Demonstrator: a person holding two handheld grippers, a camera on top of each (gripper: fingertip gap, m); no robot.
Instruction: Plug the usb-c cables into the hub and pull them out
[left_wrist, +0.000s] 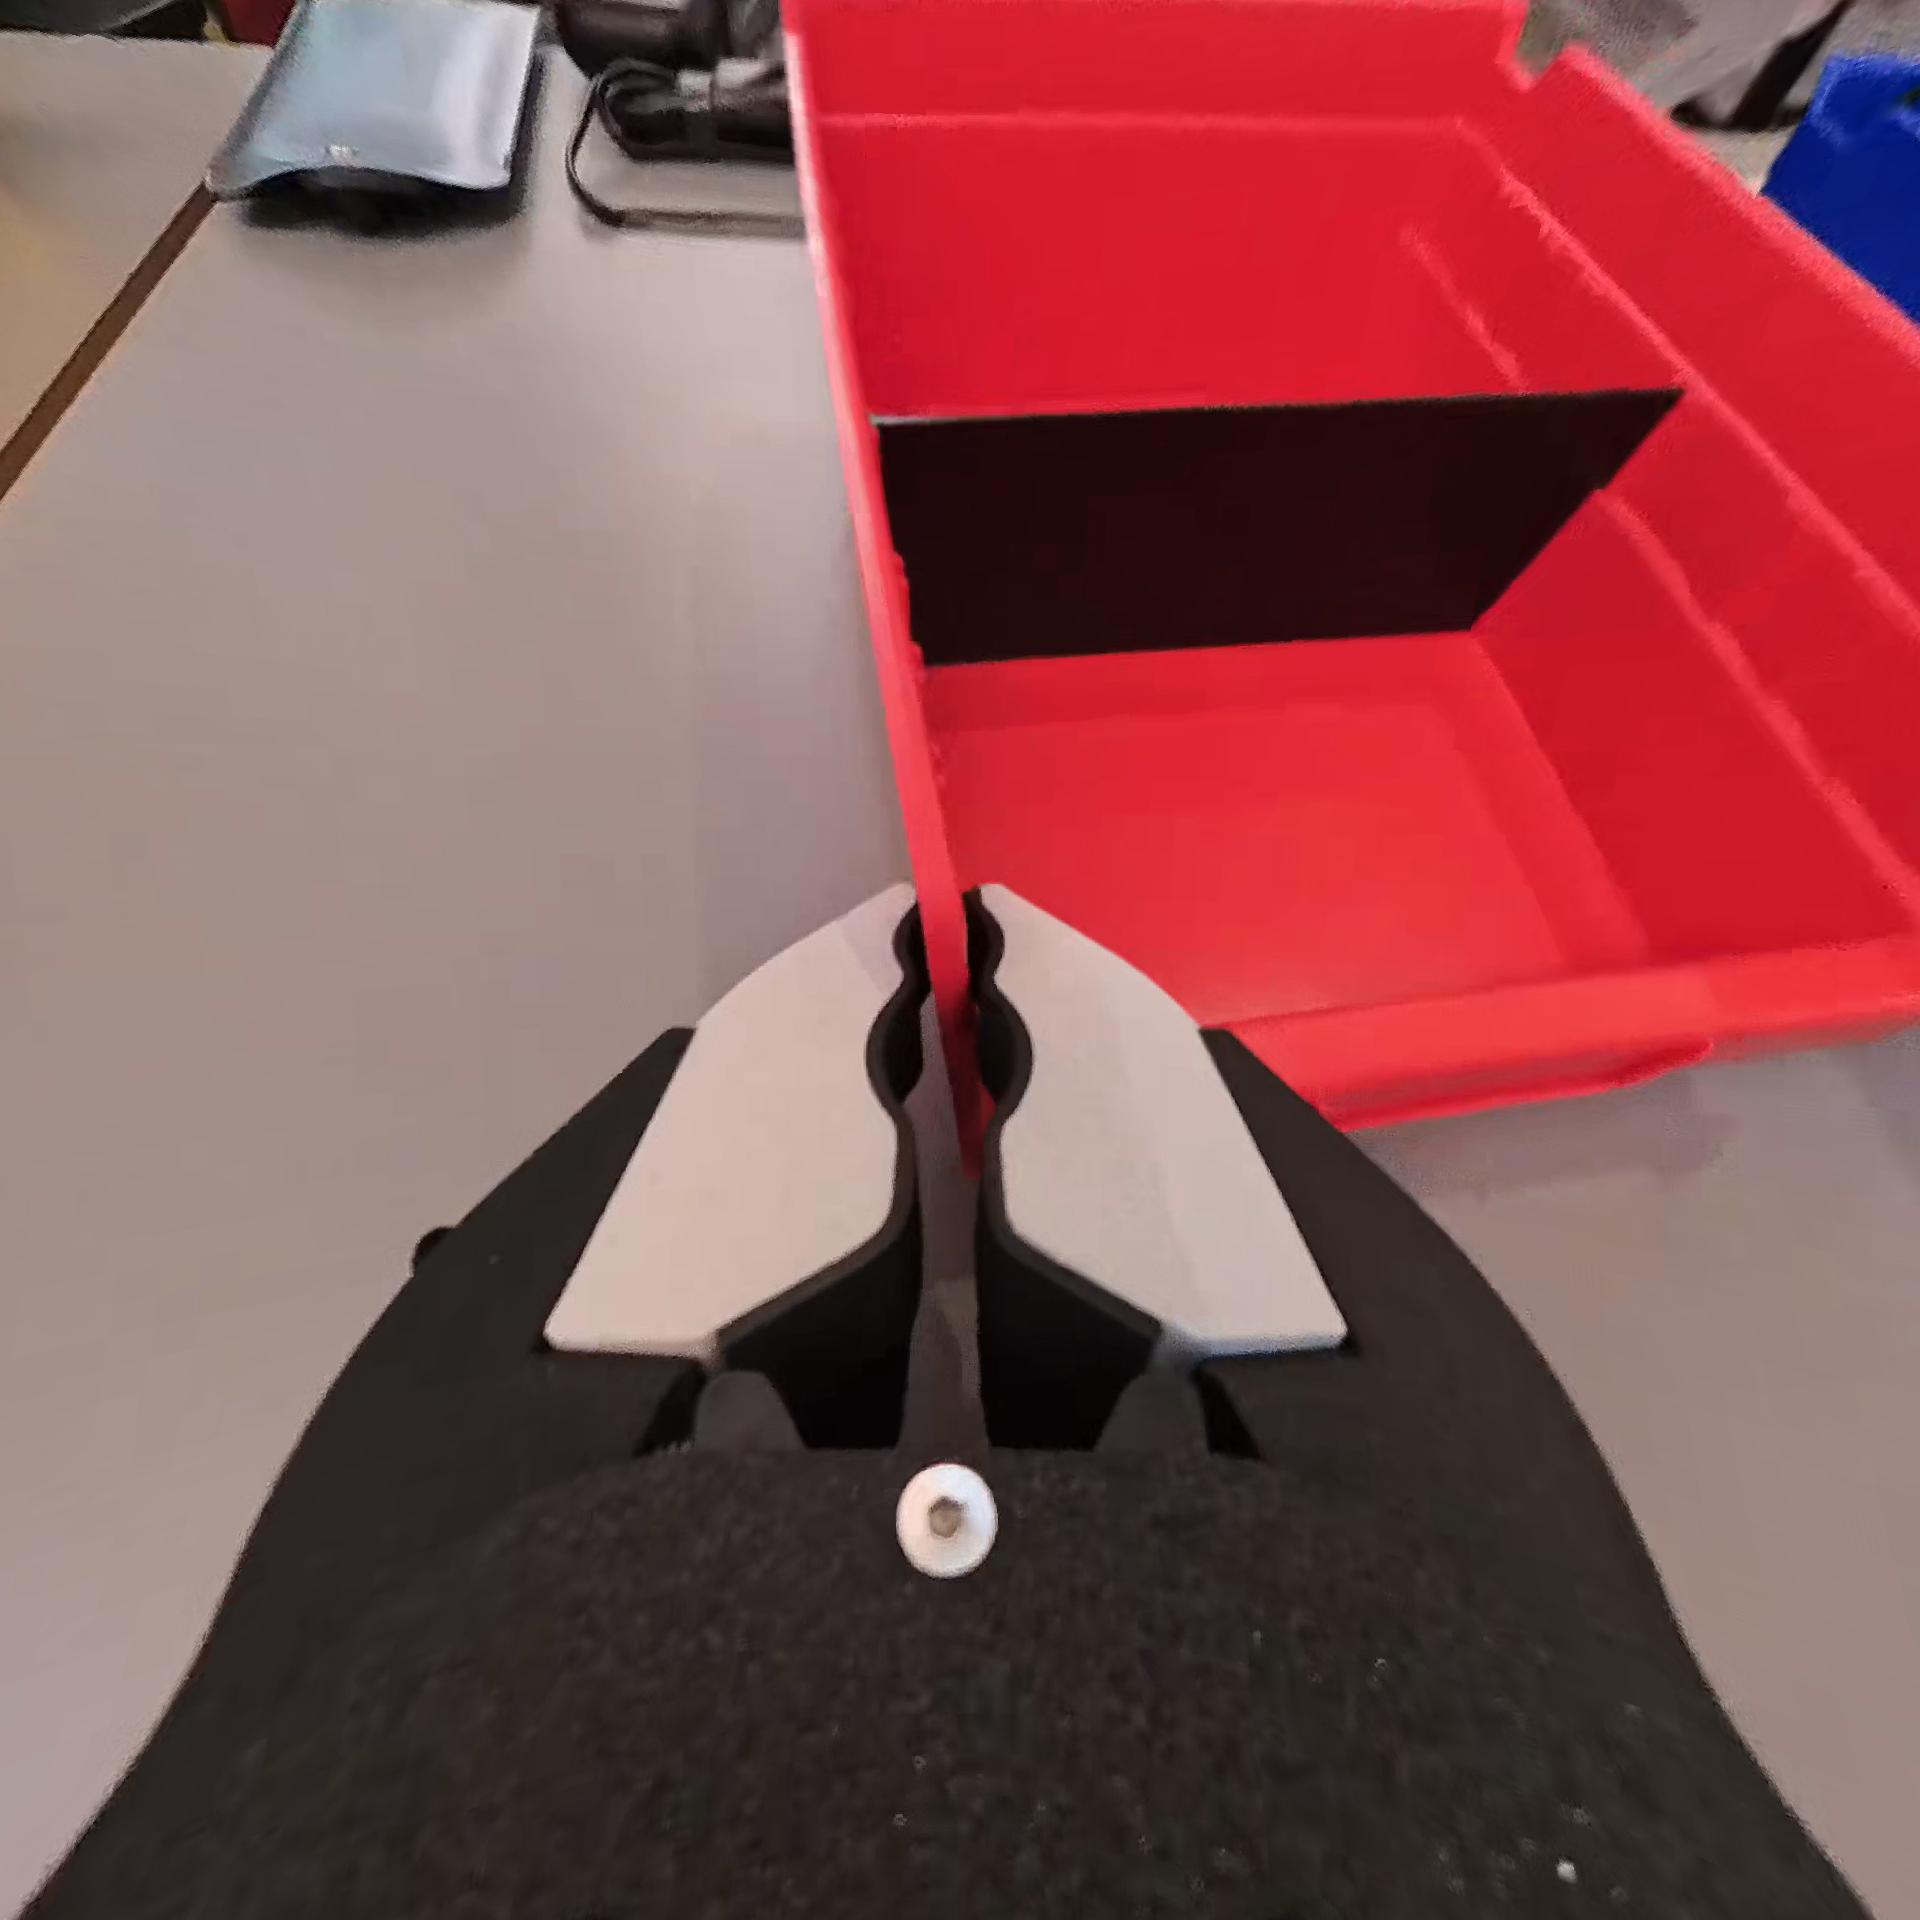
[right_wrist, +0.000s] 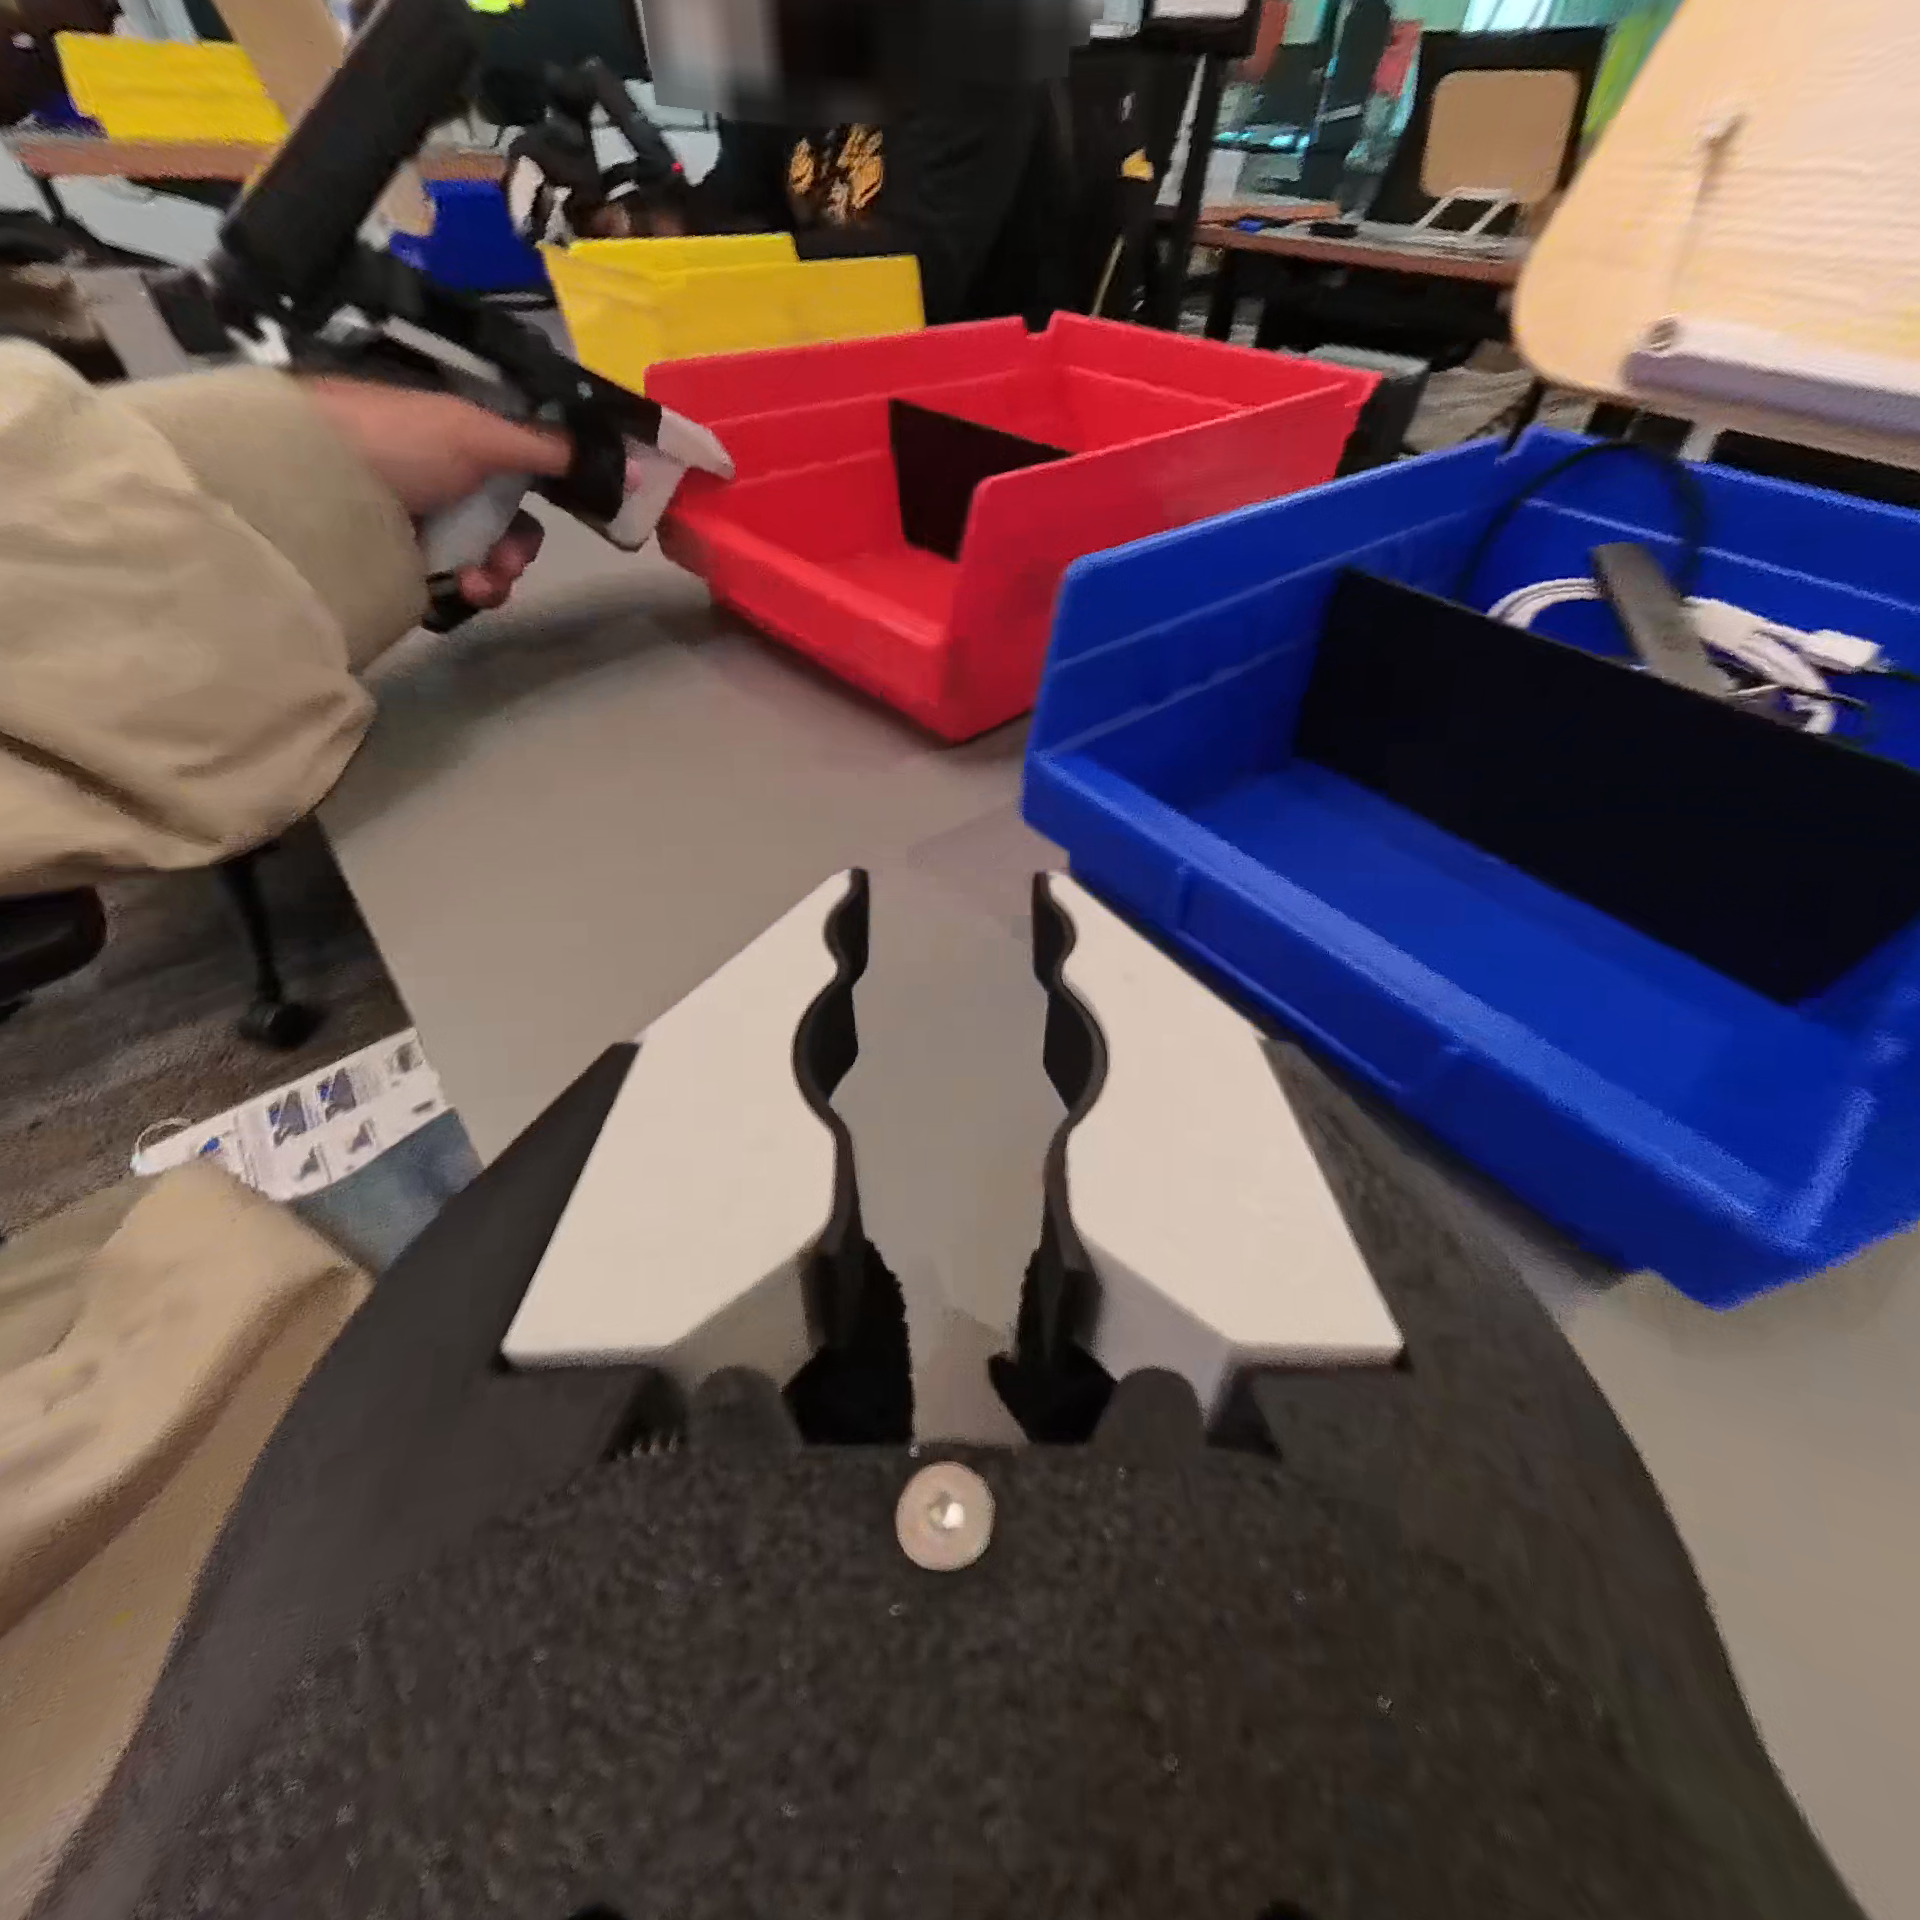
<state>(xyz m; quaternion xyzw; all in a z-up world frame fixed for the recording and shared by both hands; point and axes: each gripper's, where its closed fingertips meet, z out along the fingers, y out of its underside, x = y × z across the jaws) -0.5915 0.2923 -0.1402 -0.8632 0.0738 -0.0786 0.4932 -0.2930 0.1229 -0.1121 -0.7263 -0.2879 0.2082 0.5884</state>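
Observation:
My left gripper (left_wrist: 943, 914) is shut on the left side wall of a red bin (left_wrist: 1299, 831), its pads pressed on the thin wall near the bin's front corner. The right wrist view shows the same: the left gripper (right_wrist: 717, 462) clamps the red bin's (right_wrist: 831, 592) left wall. The red bin has a black divider (left_wrist: 1226, 530) and both its compartments look bare. My right gripper (right_wrist: 948, 894) is open and empty above the grey table, left of a blue bin (right_wrist: 1403, 935). White cables (right_wrist: 1756, 649) and a grey hub (right_wrist: 1652, 613) lie in the blue bin's back compartment.
The grey table (left_wrist: 416, 727) carries a dark pouch (left_wrist: 384, 104) and black gear with a cable (left_wrist: 675, 104) at the far edge. A yellow bin (right_wrist: 727, 291) stands behind the red one. A person's beige sleeve (right_wrist: 156, 623) is at the left. Spacing between my two grippers at the tips: around 35 cm. My right tips are roughly 30 cm from the grey hub (right_wrist: 1652, 613).

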